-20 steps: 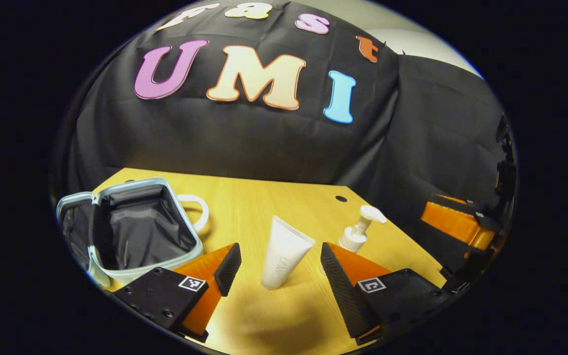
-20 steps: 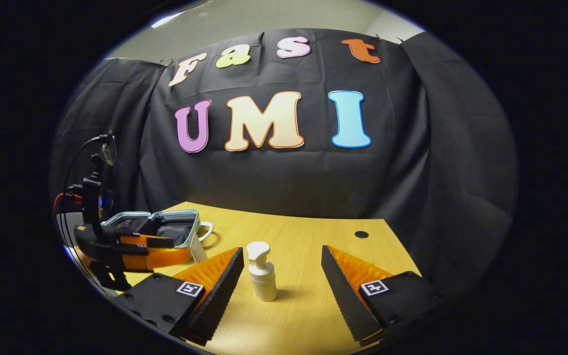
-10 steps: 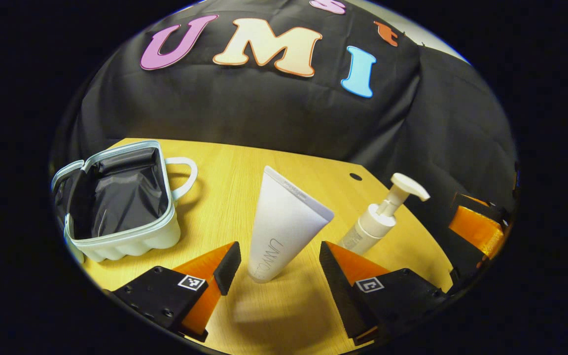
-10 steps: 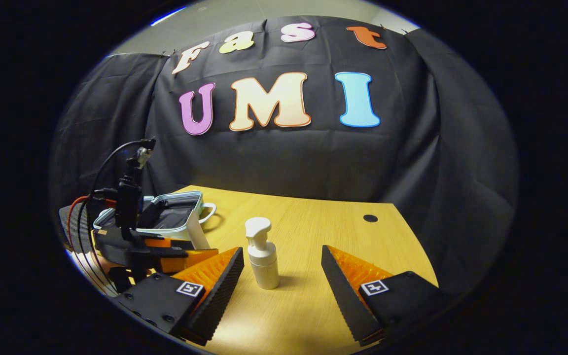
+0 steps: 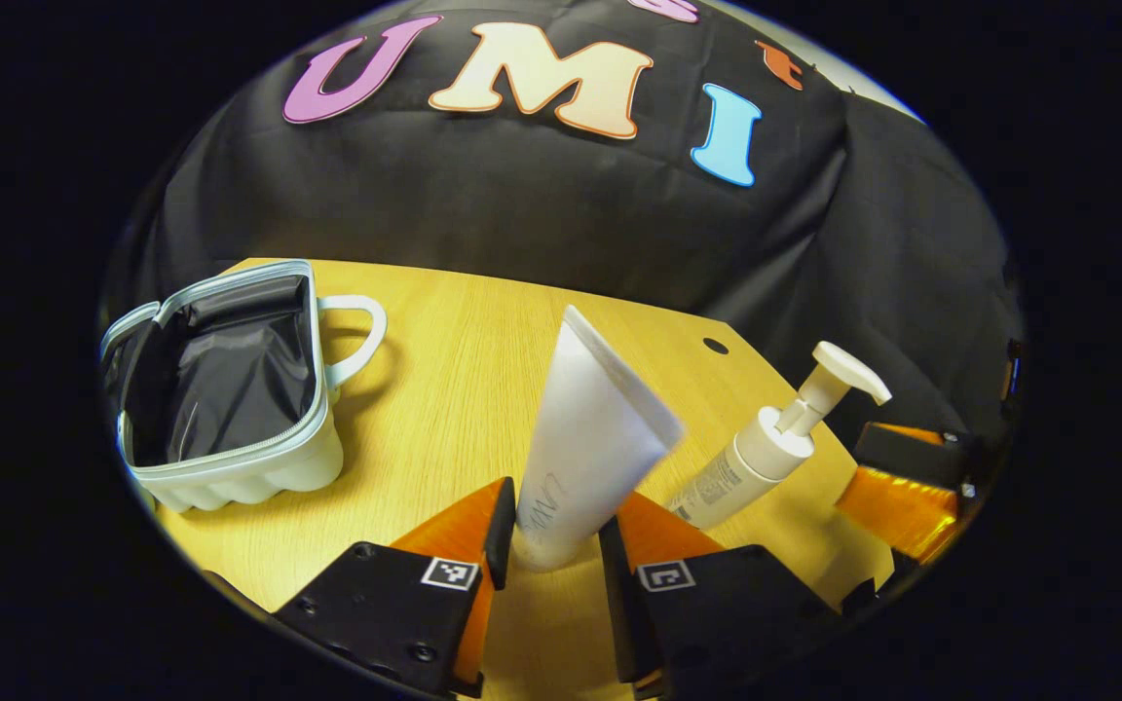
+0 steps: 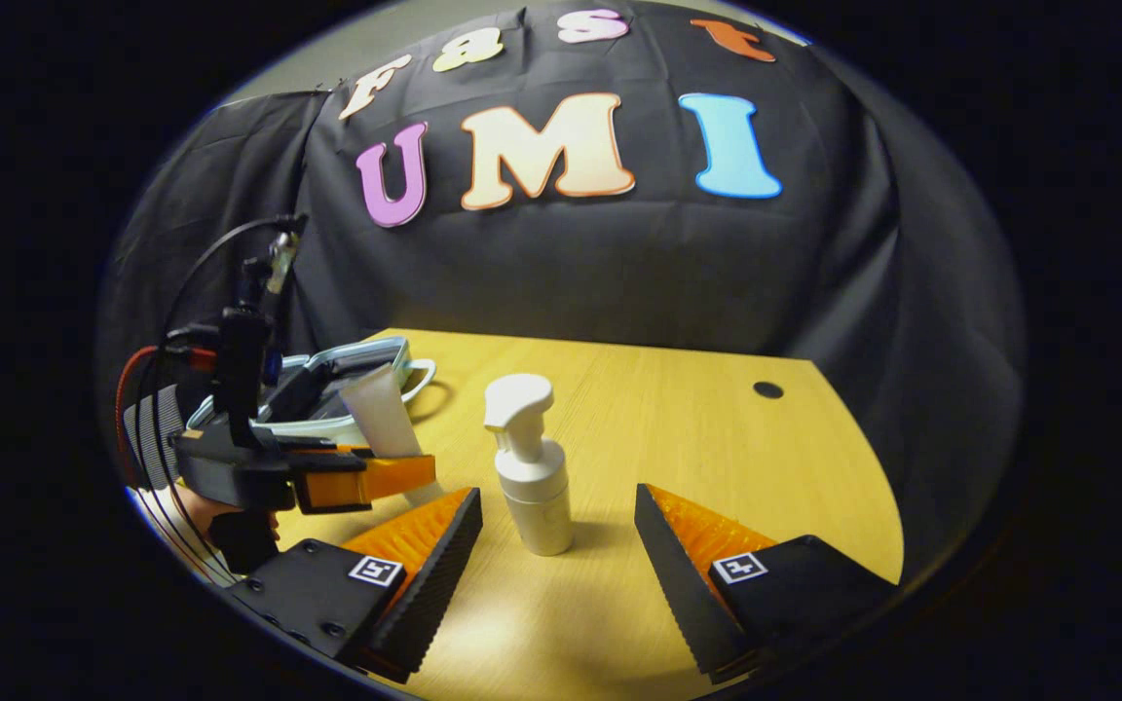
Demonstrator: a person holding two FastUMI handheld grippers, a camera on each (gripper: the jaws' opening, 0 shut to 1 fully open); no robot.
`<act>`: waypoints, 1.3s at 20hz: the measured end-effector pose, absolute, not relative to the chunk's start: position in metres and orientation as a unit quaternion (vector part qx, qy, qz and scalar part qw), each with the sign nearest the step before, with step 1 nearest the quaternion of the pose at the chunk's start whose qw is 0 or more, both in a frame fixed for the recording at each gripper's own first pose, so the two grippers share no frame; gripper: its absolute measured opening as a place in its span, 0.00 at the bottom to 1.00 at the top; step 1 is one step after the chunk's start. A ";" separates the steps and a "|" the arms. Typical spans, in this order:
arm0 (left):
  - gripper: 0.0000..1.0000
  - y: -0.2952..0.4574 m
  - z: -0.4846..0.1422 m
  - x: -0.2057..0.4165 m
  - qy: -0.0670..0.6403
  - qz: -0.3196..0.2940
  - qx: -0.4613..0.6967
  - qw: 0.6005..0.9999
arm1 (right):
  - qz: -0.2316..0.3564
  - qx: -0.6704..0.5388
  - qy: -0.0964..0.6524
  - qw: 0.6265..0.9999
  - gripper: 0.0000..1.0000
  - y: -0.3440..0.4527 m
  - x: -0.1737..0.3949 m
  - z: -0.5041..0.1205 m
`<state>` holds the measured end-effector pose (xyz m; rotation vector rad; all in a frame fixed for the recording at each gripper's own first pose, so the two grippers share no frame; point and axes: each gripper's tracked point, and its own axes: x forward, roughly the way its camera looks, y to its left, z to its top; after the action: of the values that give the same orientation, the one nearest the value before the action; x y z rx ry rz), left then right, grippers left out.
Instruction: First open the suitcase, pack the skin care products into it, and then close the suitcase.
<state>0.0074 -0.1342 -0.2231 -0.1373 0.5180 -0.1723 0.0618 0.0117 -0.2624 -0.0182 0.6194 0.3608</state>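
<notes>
Black cloth is hanging behind a wooden worktop (image 5: pixel 444 389), where a small pale suitcase (image 5: pixel 230 389) is lying open at the far left, its dark lining showing. In the left gripper view, the left hand-held gripper (image 5: pixel 553 531) is closing its fingers on the lower end of a white tube (image 5: pixel 590 428), which is standing cap-down and leaning slightly; whether its base is touching the wood is hard to tell. Just right of it, a white pump bottle (image 5: pixel 766 453) is standing, its foot hidden behind a finger. In the right gripper view, the right hand-held gripper (image 6: pixel 558 531) is holding its fingers wide apart around that bottle, not touching it. The other gripper's body is partly covering the suitcase there.
</notes>
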 end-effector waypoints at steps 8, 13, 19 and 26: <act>0.36 -0.128 -0.213 -0.001 0.256 -0.097 -0.082 0.958 | 0.184 -0.009 0.334 0.924 0.99 0.034 0.084 -0.303; 0.36 -0.102 -0.175 -0.001 0.230 -0.083 -0.111 0.963 | 0.181 -0.002 0.354 0.918 0.98 0.045 0.090 -0.322; 0.35 -0.040 -0.130 -0.009 0.189 -0.037 -0.129 0.973 | 0.171 -0.024 0.363 0.916 0.64 0.049 0.094 -0.331; 0.35 0.055 -0.105 -0.025 0.182 0.024 -0.119 0.976 | 0.171 -0.052 0.361 0.915 0.62 0.064 0.088 -0.311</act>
<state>-0.0246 0.0554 -0.1052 -0.2400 0.3669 0.0488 0.0875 0.0639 -0.3112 -0.1079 0.7428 0.3519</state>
